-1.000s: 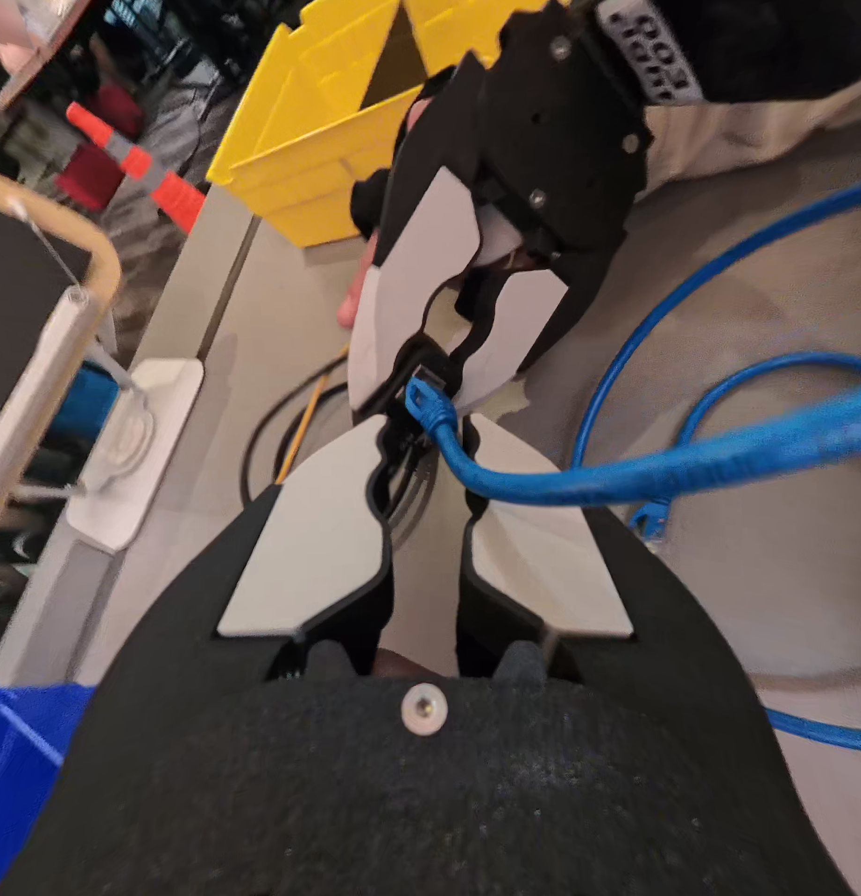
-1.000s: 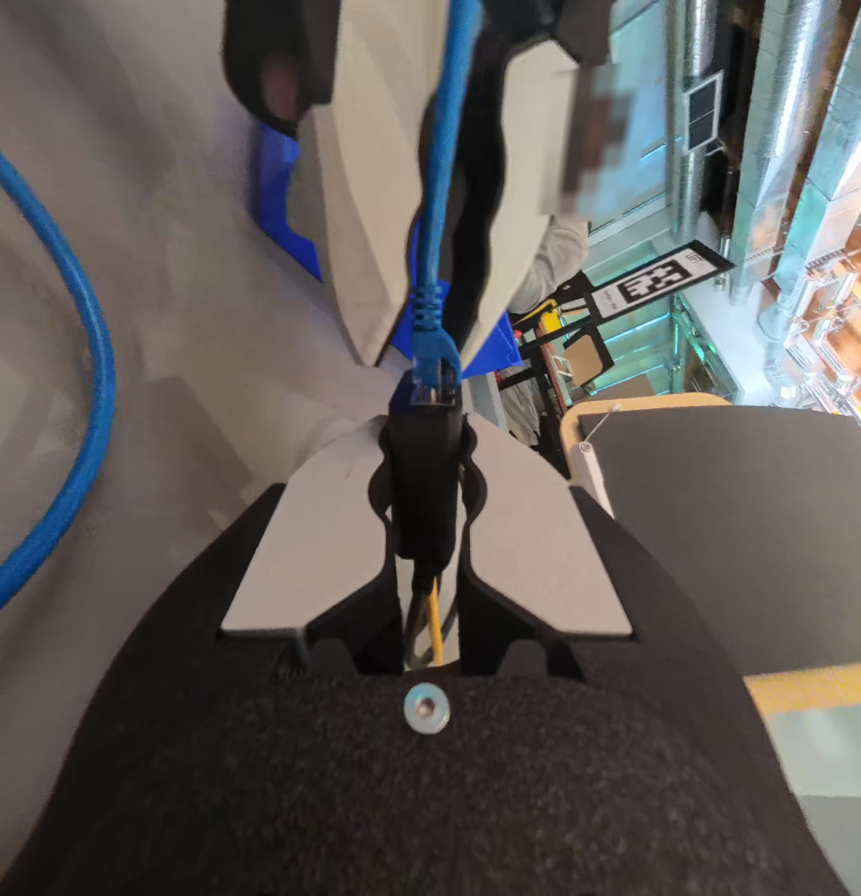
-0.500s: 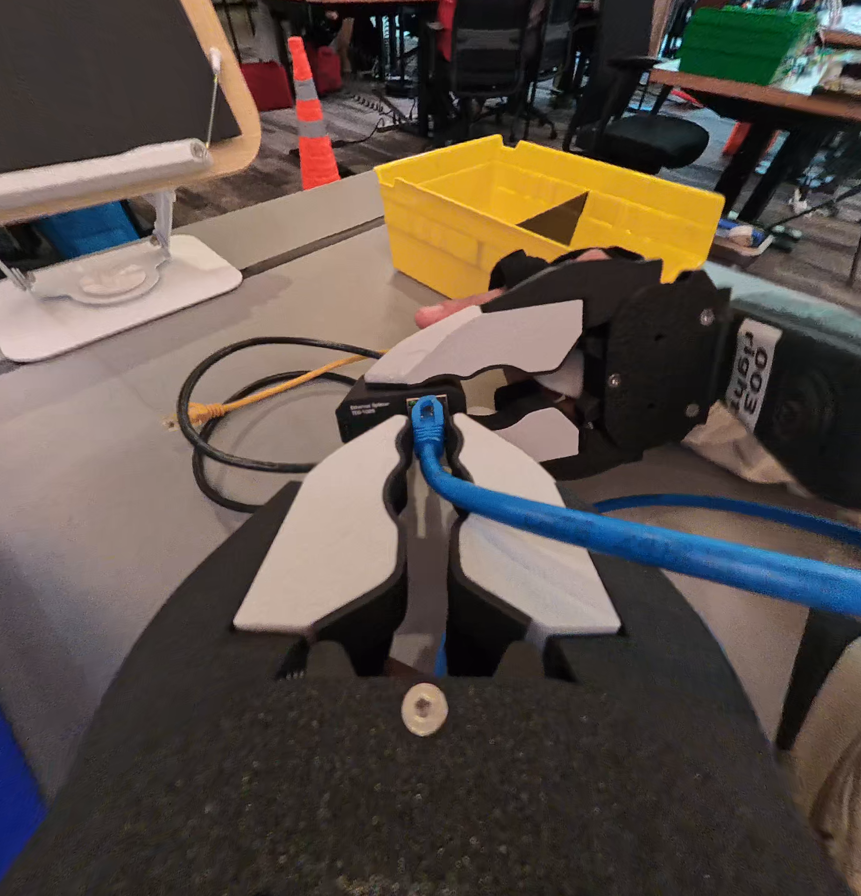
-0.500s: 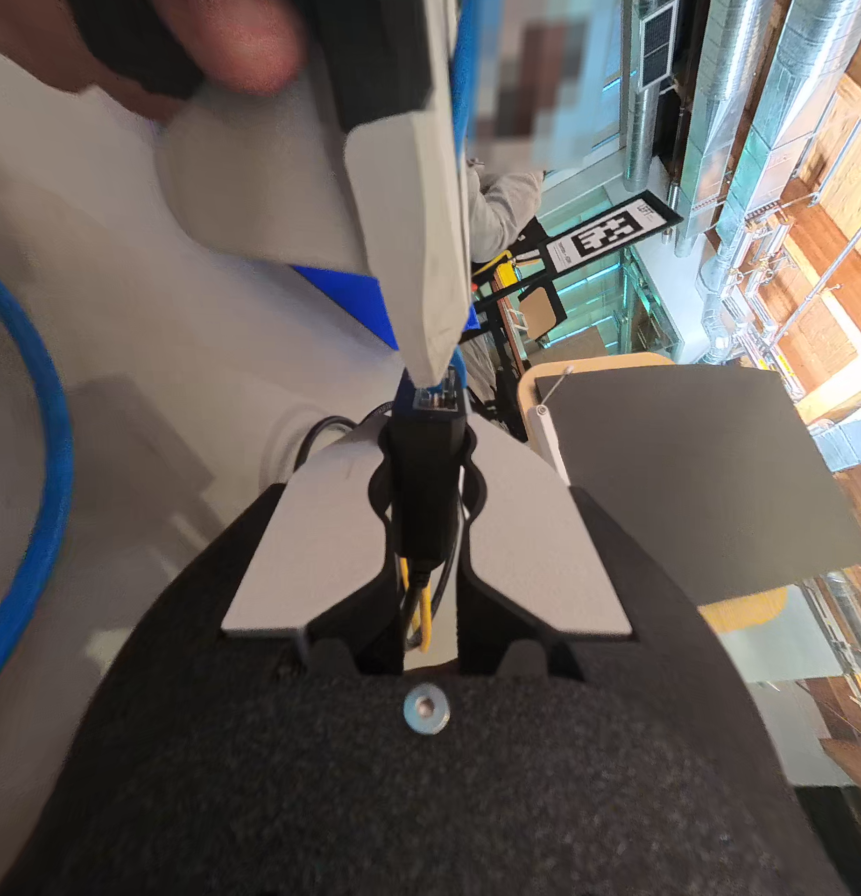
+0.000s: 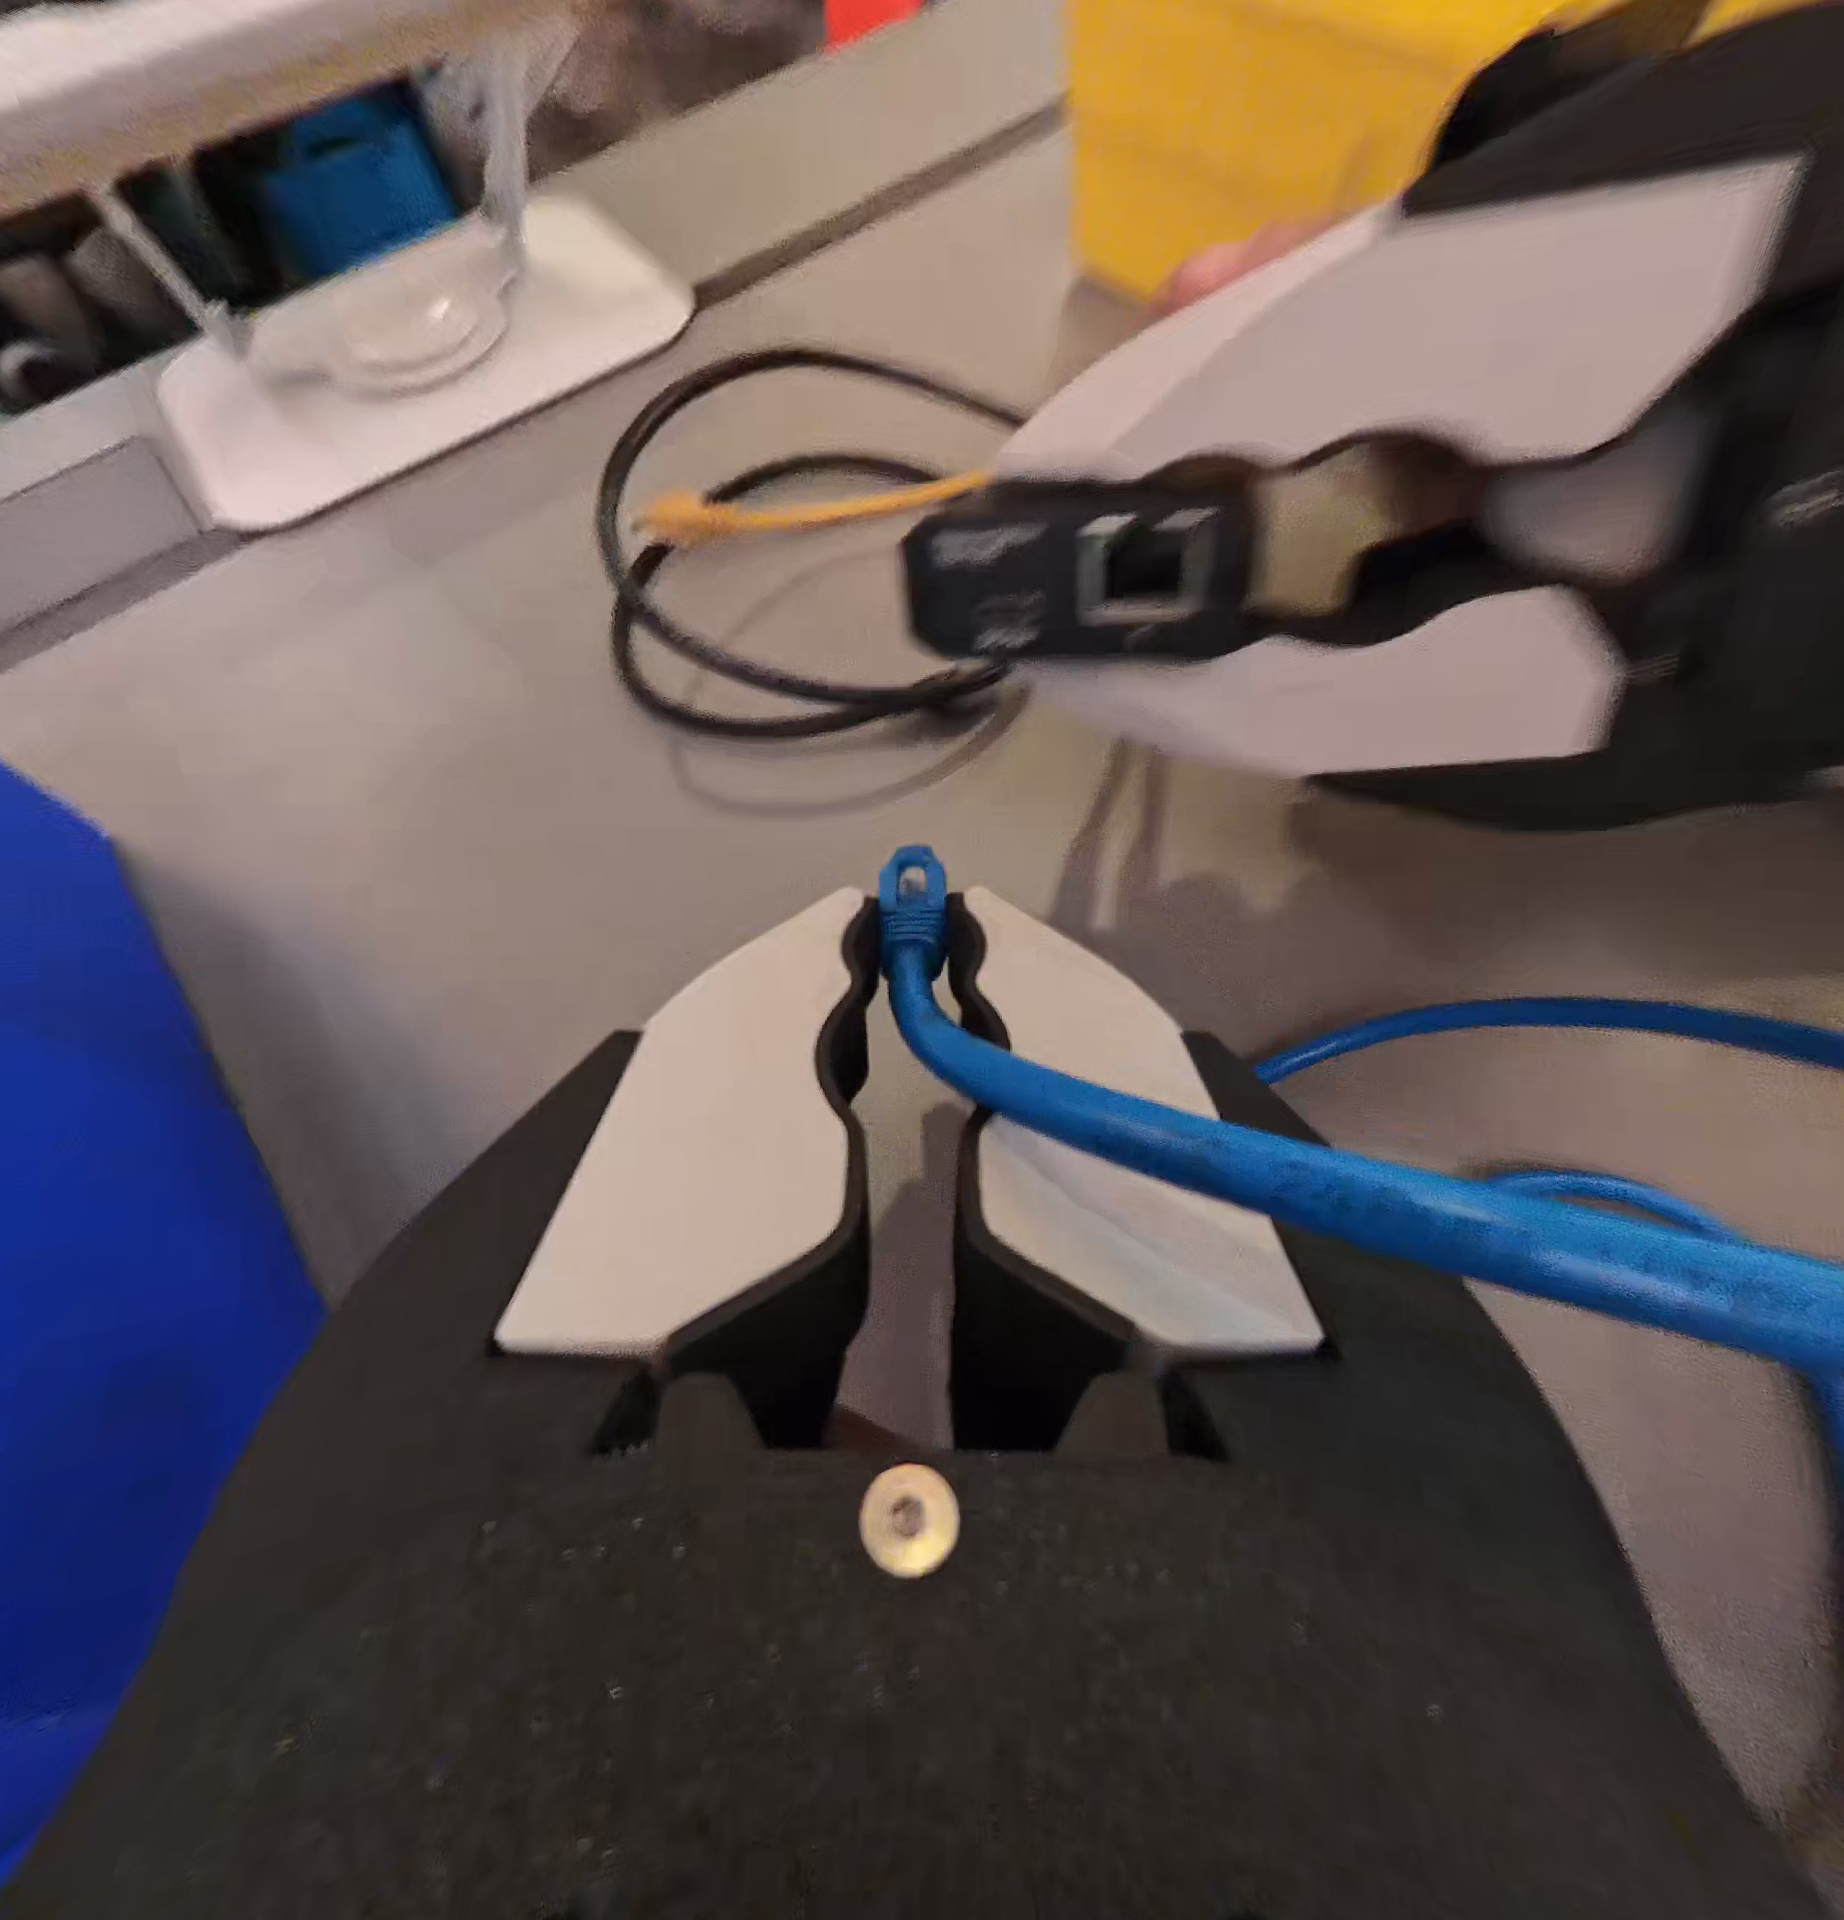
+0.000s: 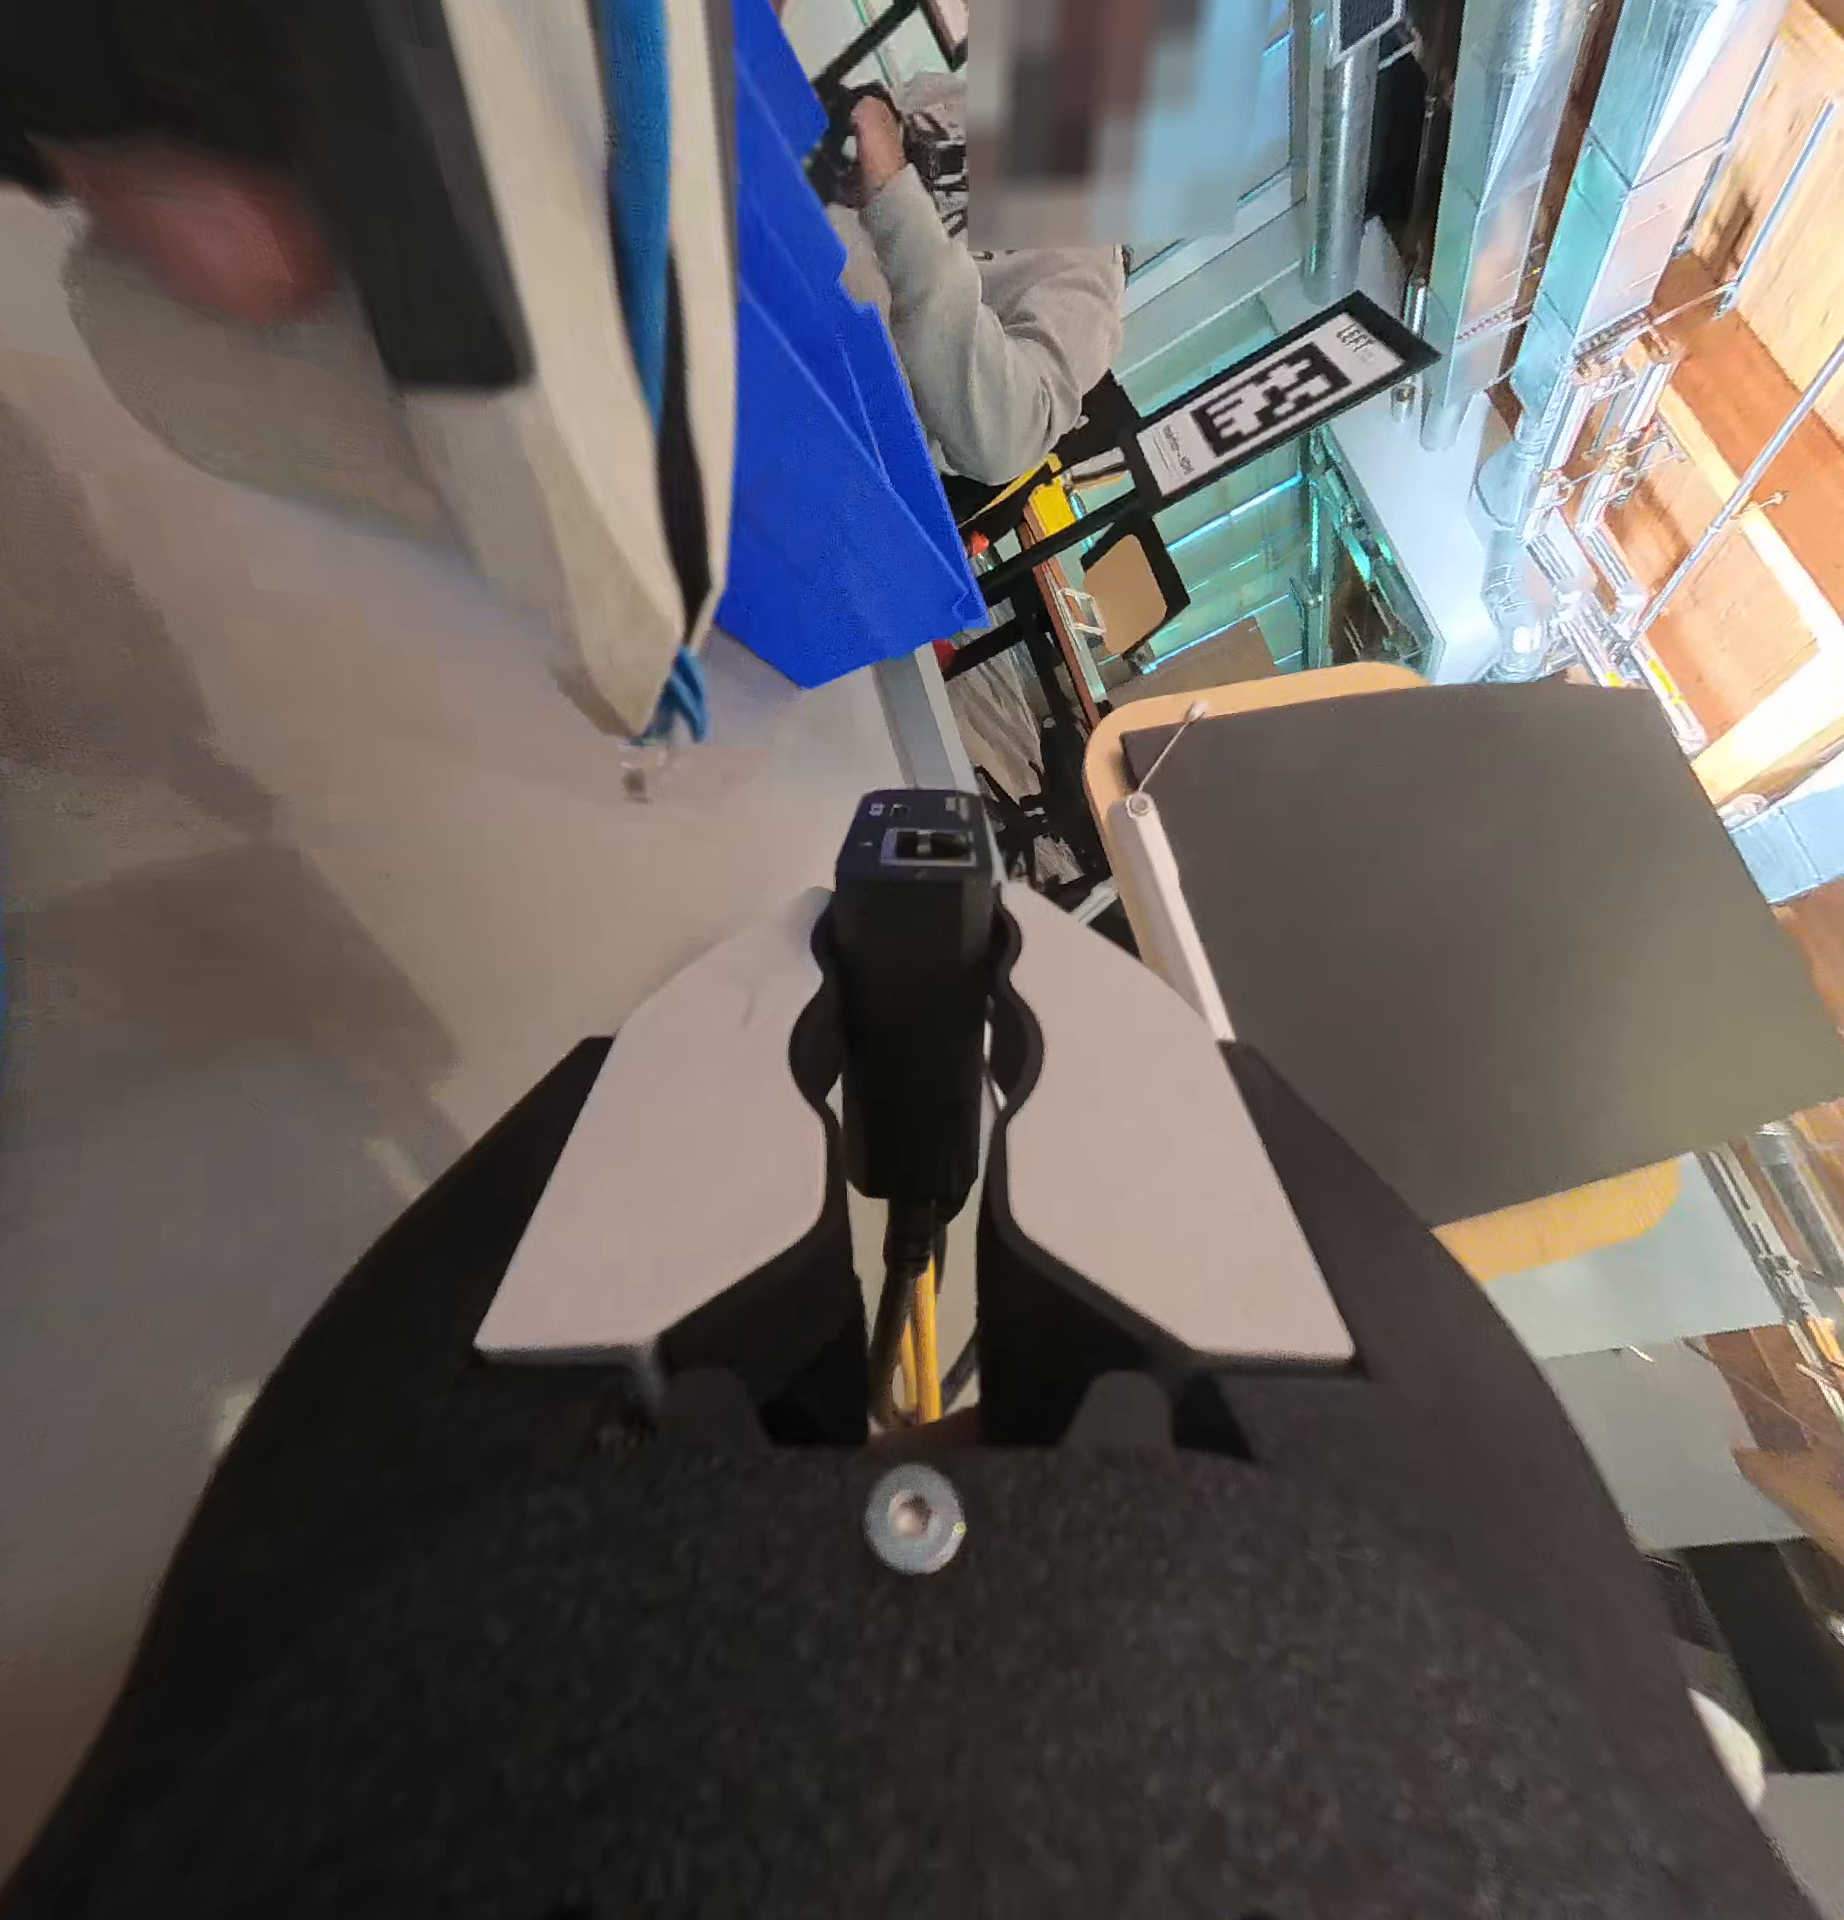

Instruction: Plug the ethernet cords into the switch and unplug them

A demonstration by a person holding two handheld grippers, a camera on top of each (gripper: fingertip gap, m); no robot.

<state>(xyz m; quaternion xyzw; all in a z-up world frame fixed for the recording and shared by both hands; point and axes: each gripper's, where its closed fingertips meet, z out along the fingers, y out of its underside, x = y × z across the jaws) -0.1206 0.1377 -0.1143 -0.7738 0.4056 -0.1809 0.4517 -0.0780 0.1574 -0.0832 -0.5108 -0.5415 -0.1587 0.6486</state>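
Each hand-held gripper, the left [image 5: 910, 914] and the right [image 6: 913, 914], had a black, grainy-textured body with one silver screw at its centre. Two pale grey, wedge-shaped fingers [image 5: 731, 1143] with wavy black inner edges tapered forward.

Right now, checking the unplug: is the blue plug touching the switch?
Apart. The left wrist view shows bare table between the blue plug and the switch, its port empty.
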